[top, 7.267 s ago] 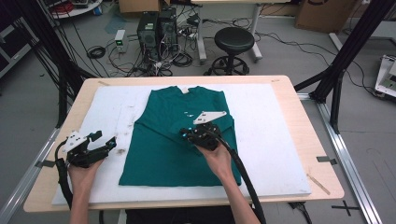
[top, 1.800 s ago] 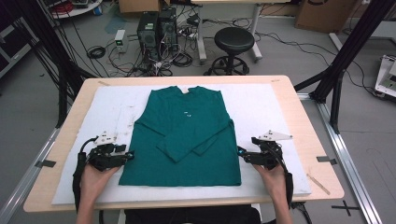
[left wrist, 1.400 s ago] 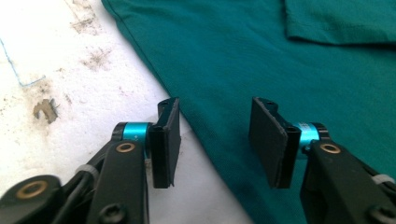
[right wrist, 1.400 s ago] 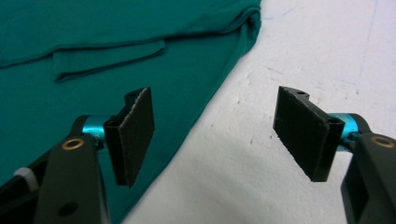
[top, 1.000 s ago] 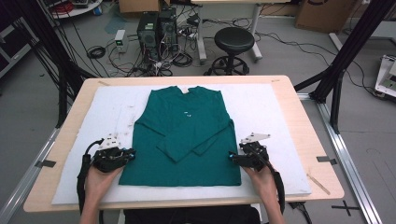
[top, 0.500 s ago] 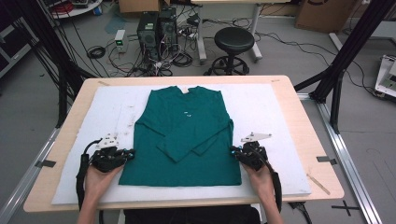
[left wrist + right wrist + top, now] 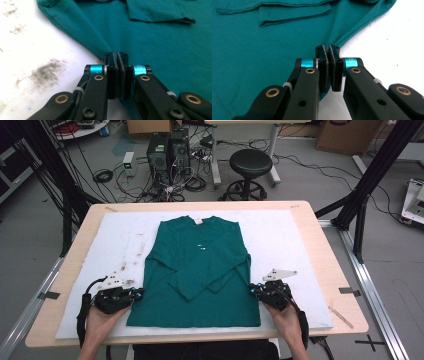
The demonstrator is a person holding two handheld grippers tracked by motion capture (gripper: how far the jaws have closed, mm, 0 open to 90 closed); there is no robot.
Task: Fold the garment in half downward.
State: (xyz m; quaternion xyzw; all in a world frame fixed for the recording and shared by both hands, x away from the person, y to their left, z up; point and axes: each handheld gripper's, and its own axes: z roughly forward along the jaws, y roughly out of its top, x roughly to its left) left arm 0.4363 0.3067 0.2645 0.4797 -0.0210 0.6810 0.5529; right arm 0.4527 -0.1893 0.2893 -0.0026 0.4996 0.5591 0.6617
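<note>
A green long-sleeved shirt (image 7: 200, 270) lies flat, front up, on the white mat (image 7: 290, 245), with both sleeves folded across its chest. My left gripper (image 7: 139, 293) is at the shirt's left side seam near the hem. In the left gripper view this gripper (image 7: 117, 56) is shut, with the shirt's edge (image 7: 82, 32) running in between its pads. At the right side seam, level with it, is my right gripper (image 7: 253, 291). In the right gripper view that gripper (image 7: 328, 50) is shut too, pinching the shirt's edge (image 7: 352, 30). A folded sleeve cuff (image 7: 294, 12) lies beyond.
The mat covers most of a wooden table (image 7: 332, 270); dark smudges (image 7: 137, 252) mark the mat left of the shirt. Behind the table on the floor stand a black stool (image 7: 249, 162), computer towers (image 7: 167, 147) and cables. Black frame posts (image 7: 370, 175) rise at the right.
The right gripper left the middle of the shirt for its right edge and the left gripper came in to the left edge. Over the last second both hands have stayed put.
</note>
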